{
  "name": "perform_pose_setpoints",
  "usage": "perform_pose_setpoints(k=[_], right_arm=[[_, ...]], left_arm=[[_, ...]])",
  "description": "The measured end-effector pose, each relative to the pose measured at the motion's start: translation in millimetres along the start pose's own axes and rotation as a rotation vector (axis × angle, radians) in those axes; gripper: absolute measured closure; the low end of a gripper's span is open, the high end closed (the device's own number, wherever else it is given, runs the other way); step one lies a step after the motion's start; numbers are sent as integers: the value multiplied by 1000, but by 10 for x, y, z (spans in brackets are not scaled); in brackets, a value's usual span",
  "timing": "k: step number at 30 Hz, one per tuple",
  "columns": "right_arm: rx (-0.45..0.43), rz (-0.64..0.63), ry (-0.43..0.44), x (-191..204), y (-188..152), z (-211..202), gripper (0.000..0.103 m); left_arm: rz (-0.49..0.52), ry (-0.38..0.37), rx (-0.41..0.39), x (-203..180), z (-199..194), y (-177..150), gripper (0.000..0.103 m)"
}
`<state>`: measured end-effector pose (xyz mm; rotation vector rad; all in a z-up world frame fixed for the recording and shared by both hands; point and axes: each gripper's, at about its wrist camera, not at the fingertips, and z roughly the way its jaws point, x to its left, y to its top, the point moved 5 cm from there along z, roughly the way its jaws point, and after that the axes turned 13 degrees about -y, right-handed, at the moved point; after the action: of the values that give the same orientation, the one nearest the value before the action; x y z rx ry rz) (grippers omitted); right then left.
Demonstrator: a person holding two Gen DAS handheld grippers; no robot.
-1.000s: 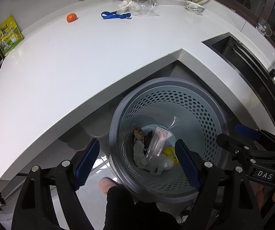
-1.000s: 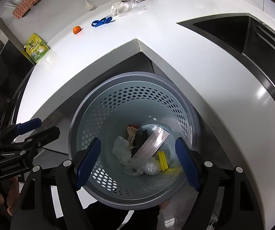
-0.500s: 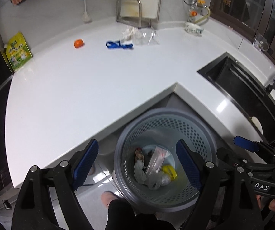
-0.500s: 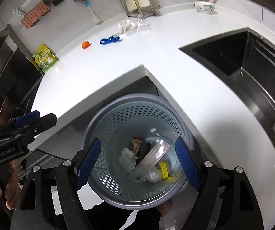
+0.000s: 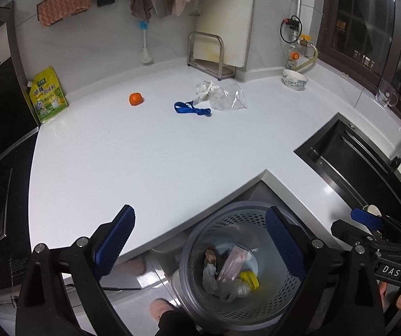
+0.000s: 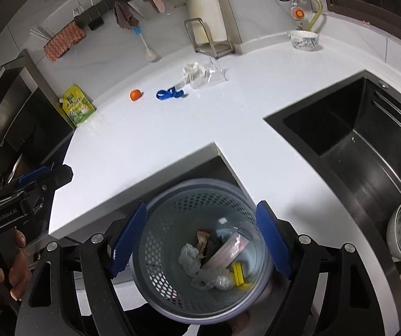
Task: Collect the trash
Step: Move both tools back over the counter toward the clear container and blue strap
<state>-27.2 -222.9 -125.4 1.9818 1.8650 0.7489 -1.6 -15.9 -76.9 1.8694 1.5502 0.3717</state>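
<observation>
**Both claws empty over the bin, next pickup on the far counter**

The left gripper (image 5: 200, 240) is opening its jaws with nothing between them; the right gripper (image 6: 200, 238) stands apart, also empty. Below both sits the grey perforated plastic waste basket (image 5: 278, 302), already holding wrappers. Remaining trash lies well apart on the white countertop (image 5: 133, 162): a crumpled clear plastic bag (image 5: 227, 98), a blue ribbon strip (image 5: 191, 109) just beside it, and a small orange fruit (image 5: 136, 99). Best to take one piece per claw, pinching the bag low at its bunched part.
</observation>
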Motion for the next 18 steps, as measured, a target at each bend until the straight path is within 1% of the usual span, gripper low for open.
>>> perform_pose_setpoints(k=[4,11,18], right_arm=[[-15,-1,0,53,171,37,26],[-27,4,-18,185,550,281,26],[-23,31,-58,299,1015,699,26]], left_arm=[[-11,6,-16,89,-22,122,9],[-9,-1,-58,333,59,504,9],[4,-38,-49,639,468,966,9]])
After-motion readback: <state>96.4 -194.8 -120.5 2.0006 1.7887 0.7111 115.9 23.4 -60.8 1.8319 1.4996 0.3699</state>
